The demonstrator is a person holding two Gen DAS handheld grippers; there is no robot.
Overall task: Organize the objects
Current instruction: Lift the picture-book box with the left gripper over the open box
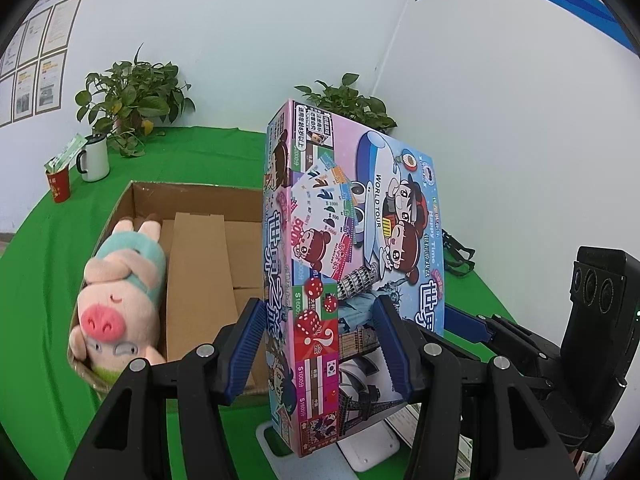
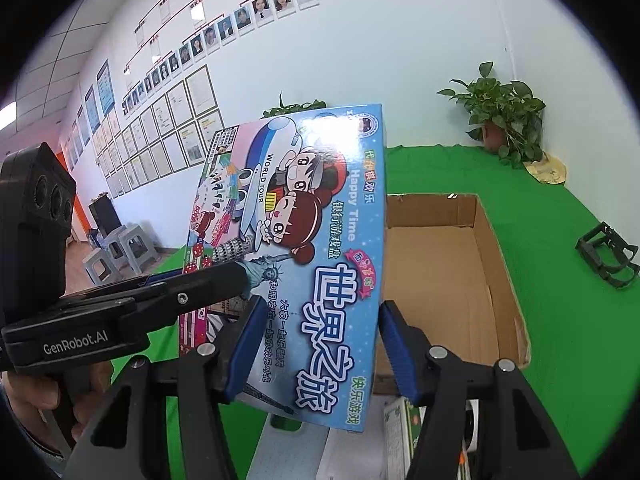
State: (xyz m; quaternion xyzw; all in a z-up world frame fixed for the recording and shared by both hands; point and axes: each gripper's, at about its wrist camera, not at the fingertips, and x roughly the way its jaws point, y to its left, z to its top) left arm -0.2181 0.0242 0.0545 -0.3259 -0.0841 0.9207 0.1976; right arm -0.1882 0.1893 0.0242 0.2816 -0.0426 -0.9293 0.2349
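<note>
Both fingers, left gripper [image 1: 316, 344] and right gripper [image 2: 314, 346], clamp game box [image 1: 348, 264]; cardboard box [image 2: 448, 280] open behind.

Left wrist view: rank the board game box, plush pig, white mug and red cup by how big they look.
1. Board game box, though it is nearest the camera, which inflates it.
2. Plush pig, lying in the cardboard box.
3. White mug.
4. Red cup, only slightly smaller than the mug.

cardboard box [image 1: 192, 236]: game box [image 1: 344, 264] is hiding its right side
wall papers [image 2: 160, 152]: lettering is reading too small
</note>
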